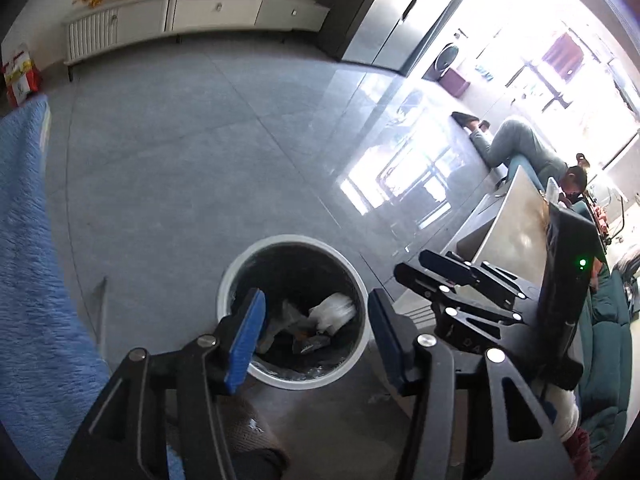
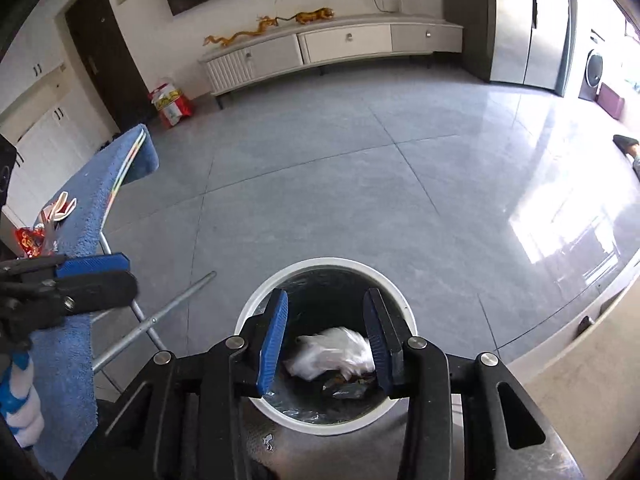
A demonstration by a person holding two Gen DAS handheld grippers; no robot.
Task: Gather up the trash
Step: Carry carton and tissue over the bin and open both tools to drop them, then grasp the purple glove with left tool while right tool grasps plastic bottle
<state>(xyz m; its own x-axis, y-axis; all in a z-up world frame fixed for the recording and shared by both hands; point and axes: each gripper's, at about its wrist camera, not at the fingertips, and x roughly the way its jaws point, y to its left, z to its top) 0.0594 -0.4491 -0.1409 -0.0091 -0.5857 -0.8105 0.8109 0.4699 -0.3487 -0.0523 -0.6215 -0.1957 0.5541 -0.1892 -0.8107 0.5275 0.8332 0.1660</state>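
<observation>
A round trash bin with a white rim (image 1: 296, 238) (image 2: 320, 262) stands on the grey tile floor. Inside lie a crumpled white plastic bag (image 1: 334, 308) (image 2: 332, 350) and some dark wrappers (image 2: 348, 388). My left gripper (image 1: 316, 336) hangs over the bin, blue pads apart with nothing between them. My right gripper (image 2: 326, 336) also hovers above the bin, open and empty. Each gripper shows in the other's view: the right one (image 1: 412, 266) at the bin's right side, the left one (image 2: 130, 274) at its left.
A blue towel-covered board (image 2: 100, 184) on metal legs stands left of the bin, with a red snack wrapper (image 2: 30, 240) and a paper scrap (image 2: 62, 208) on it. A person (image 1: 524, 148) sits at the right by a grey table (image 1: 512, 220). A white cabinet (image 2: 344, 42) lines the far wall.
</observation>
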